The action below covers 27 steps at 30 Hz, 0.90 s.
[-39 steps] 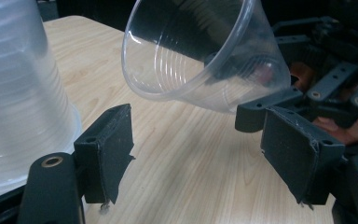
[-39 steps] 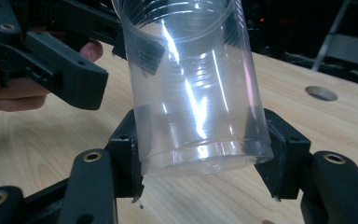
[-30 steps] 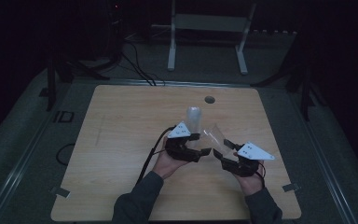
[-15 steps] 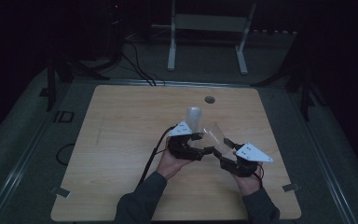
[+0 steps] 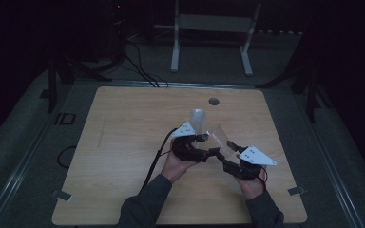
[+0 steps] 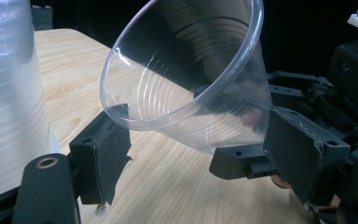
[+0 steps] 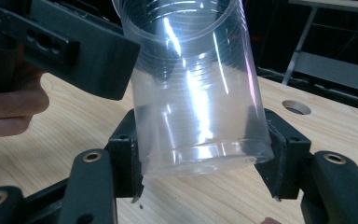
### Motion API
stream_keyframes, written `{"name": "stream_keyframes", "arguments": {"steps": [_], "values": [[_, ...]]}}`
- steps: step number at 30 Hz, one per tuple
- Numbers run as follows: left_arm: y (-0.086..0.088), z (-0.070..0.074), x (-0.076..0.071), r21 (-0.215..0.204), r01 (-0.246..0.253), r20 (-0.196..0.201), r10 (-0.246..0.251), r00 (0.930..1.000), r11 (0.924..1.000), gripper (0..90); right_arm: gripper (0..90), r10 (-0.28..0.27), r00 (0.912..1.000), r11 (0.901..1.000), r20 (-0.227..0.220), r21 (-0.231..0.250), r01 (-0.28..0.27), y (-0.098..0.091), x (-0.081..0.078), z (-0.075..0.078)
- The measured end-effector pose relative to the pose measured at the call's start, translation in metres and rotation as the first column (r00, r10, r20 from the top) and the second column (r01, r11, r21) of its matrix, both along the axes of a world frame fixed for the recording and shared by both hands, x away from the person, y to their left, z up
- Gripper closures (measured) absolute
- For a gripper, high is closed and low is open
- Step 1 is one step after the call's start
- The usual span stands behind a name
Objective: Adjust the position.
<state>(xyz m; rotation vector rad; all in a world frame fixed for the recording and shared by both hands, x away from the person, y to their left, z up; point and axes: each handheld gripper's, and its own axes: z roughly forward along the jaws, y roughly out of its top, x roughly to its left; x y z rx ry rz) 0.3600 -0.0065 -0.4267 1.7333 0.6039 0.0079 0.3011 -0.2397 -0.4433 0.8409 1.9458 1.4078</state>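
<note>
A clear plastic cup [image 5: 218, 135] hangs tilted over the table, its mouth toward the left gripper's camera. My right gripper [image 7: 204, 158] is shut on the cup's [image 7: 196, 93] base, one pad on each side. The right gripper [image 5: 225, 148] comes in from the lower right in the high view. My left gripper [image 6: 198, 140] has just been opening its jaws. The cup [image 6: 182, 79] lies between them, with the left jaw at the rim's lower edge and the right jaw near the base, neither pressing. A frosted stack of cups [image 5: 198, 118] stands just left of the left gripper [image 5: 208, 145].
The wooden table [image 5: 123, 142] has a round hole [image 5: 213, 101] near its far edge. The stack of cups [image 6: 4, 93] rises close beside my left jaw. A black cable [image 5: 157, 161] trails from the left gripper toward the person. A metal frame [image 5: 211, 23] stands behind the table.
</note>
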Motion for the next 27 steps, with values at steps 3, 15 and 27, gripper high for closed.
{"name": "stream_keyframes", "arguments": {"steps": [3,15,27], "values": [[0.0,-0.0002,0.0009,-0.008,0.001,-0.009,-0.001,1.0,1.0,23.0,41.5,-0.003,1.0,1.0,0.002,0.001,0.003,0.0002,0.0001,-0.0008],[-0.002,-0.0009,0.0022,-0.035,-0.006,-0.027,0.005,0.9996,0.9994,21.0,41.4,0.002,1.0,1.0,-0.001,-0.005,-0.002,0.0033,0.0002,-0.0032],[-0.0034,0.0,0.003,-0.064,-0.011,-0.041,0.008,0.9991,0.9979,20.7,41.3,0.011,0.9999,0.9998,-0.006,-0.018,-0.012,0.0071,-0.0003,-0.0058]]}}
